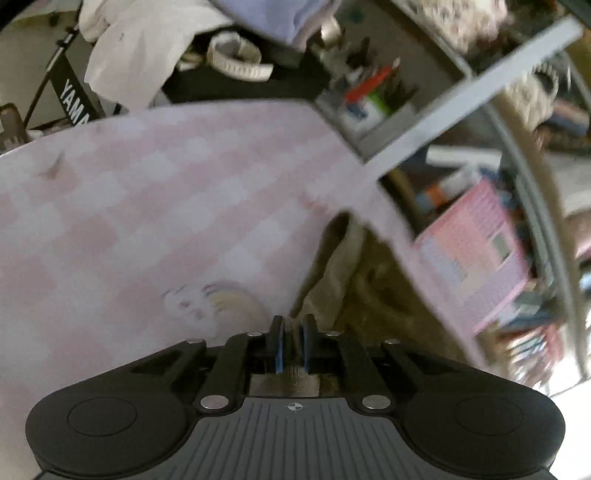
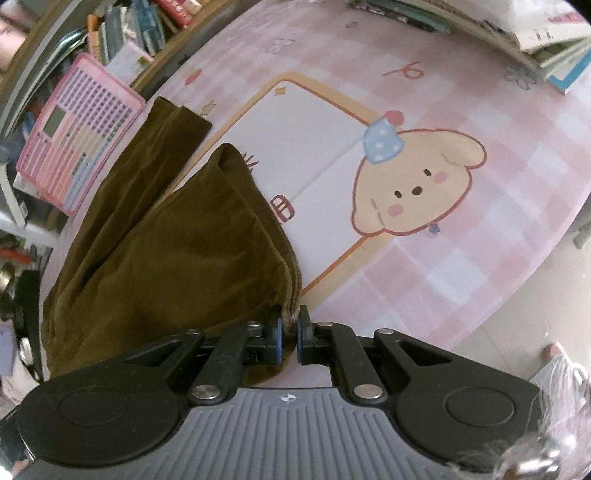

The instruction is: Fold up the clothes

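Note:
An olive-brown garment (image 2: pixel 166 243) hangs over the pink checked mat (image 2: pixel 480 184), its two long parts trailing toward the far left. My right gripper (image 2: pixel 289 325) is shut on the garment's hem at the near corner. In the left wrist view the same brown garment (image 1: pixel 343 273) drops away to the right over the mat's (image 1: pixel 147 206) edge, blurred by motion. My left gripper (image 1: pixel 292 332) is shut on a bunched edge of it, cloth showing between the blue pads.
A pink toy keyboard (image 2: pixel 77 133) leans against a bookshelf (image 2: pixel 140 26) at the mat's far left; the pink keyboard (image 1: pixel 476 251) also shows in the left view. White laundry (image 1: pixel 136 55) and a black stand lie beyond the mat. Books (image 2: pixel 554 44) are stacked at the upper right. Bare floor (image 2: pixel 517 325) borders the mat.

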`<state>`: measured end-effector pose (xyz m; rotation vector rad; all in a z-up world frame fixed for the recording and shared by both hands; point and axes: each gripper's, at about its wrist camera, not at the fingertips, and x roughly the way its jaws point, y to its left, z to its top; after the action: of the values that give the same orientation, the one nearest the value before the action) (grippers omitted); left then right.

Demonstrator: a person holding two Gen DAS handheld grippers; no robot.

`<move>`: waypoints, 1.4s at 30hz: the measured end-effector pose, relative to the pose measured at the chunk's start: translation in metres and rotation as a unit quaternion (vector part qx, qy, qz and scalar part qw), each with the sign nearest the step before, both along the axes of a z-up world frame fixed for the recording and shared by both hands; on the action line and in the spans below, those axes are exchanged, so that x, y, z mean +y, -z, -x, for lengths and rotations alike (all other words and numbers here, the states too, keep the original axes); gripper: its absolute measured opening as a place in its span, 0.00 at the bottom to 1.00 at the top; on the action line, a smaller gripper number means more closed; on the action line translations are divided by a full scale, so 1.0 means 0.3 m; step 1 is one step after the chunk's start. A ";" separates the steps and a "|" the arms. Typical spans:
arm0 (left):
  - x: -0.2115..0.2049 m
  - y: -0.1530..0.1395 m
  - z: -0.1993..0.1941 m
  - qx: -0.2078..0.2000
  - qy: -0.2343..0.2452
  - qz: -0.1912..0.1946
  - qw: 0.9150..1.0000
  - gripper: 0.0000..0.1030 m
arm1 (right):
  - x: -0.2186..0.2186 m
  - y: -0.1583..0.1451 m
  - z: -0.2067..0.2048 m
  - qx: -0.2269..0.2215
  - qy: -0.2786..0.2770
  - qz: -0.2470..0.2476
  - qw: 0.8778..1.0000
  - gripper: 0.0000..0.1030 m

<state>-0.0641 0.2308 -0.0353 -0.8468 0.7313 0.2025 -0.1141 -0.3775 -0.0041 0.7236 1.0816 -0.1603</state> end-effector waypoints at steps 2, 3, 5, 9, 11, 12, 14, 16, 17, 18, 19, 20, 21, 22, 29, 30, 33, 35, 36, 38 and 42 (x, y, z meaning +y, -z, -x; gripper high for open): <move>0.004 -0.015 0.008 0.001 0.001 -0.016 1.000 0.12 | 0.005 -0.003 -0.001 -0.002 -0.004 0.013 1.000 0.06; 0.006 -0.022 0.011 0.001 0.001 -0.024 1.000 0.15 | 0.005 -0.003 -0.001 -0.003 -0.003 0.015 1.000 0.06; 0.011 -0.037 0.019 0.002 0.001 -0.040 0.999 0.19 | 0.006 -0.003 -0.001 -0.002 0.000 0.019 1.000 0.06; 0.019 -0.067 0.034 0.004 0.003 -0.072 0.997 0.37 | 0.021 -0.017 0.002 -0.001 0.003 0.040 0.999 0.12; 0.022 -0.091 0.041 -0.005 0.002 -0.087 0.996 0.44 | 0.029 -0.040 0.007 -0.009 0.010 0.058 0.998 0.21; 0.018 -0.119 0.043 -0.023 0.003 -0.093 0.995 0.46 | 0.032 -0.056 0.011 -0.018 0.011 0.068 0.997 0.26; -0.013 -0.166 0.034 -0.053 0.022 -0.104 0.993 0.49 | 0.049 -0.097 0.013 -0.040 0.007 0.095 0.995 0.30; -0.061 -0.193 0.017 -0.071 0.051 -0.113 0.990 0.55 | 0.073 -0.136 0.013 -0.062 0.001 0.121 0.991 0.33; -0.095 -0.200 0.007 -0.077 0.072 -0.118 0.987 0.58 | 0.088 -0.155 0.013 -0.073 -0.004 0.132 0.989 0.37; -0.136 -0.203 -0.002 -0.082 0.095 -0.125 0.984 0.63 | 0.103 -0.172 0.014 -0.085 -0.008 0.141 0.986 0.41; -0.176 -0.201 -0.009 -0.084 0.118 -0.131 0.981 0.64 | 0.120 -0.188 0.017 -0.096 -0.013 0.149 0.984 0.42; -0.213 -0.195 -0.016 -0.084 0.139 -0.135 0.977 0.64 | 0.134 -0.201 0.022 -0.106 -0.018 0.153 0.982 0.43; -0.248 -0.183 -0.022 -0.082 0.159 -0.137 0.974 0.64 | 0.145 -0.209 0.026 -0.111 -0.022 0.154 0.982 0.45; -0.283 -0.170 -0.026 -0.080 0.179 -0.137 0.971 0.64 | 0.155 -0.214 0.030 -0.116 -0.026 0.155 0.981 0.45; -0.438 -0.109 -0.048 -0.061 0.246 -0.120 0.960 0.64 | 0.175 -0.236 0.047 -0.127 -0.048 0.162 0.977 0.47; -0.451 -0.107 -0.049 -0.059 0.250 -0.120 0.959 0.64 | 0.169 -0.238 0.043 -0.128 -0.048 0.163 0.977 0.47; -0.476 -0.101 -0.053 -0.053 0.254 -0.127 0.957 0.65 | 0.152 -0.242 0.027 -0.132 -0.049 0.165 0.976 0.47; -0.484 -0.104 -0.053 -0.050 0.248 -0.129 0.959 0.65 | 0.137 -0.237 0.000 -0.133 -0.054 0.163 0.976 0.48; -0.489 -0.105 -0.053 -0.048 0.245 -0.129 0.960 0.66 | 0.130 -0.233 -0.016 -0.133 -0.058 0.161 0.976 0.49; -0.507 -0.103 -0.059 -0.043 0.236 -0.132 0.962 0.66 | 0.116 -0.224 -0.051 -0.134 -0.069 0.157 0.976 0.51; -0.555 -0.101 -0.070 -0.030 0.214 -0.142 0.966 0.67 | 0.081 -0.208 -0.144 -0.139 -0.104 0.146 0.974 0.53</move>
<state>-0.0430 0.0642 -0.0051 -0.4056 0.7885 -0.1048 -0.0709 -0.3533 0.0583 0.3531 0.8350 -0.0347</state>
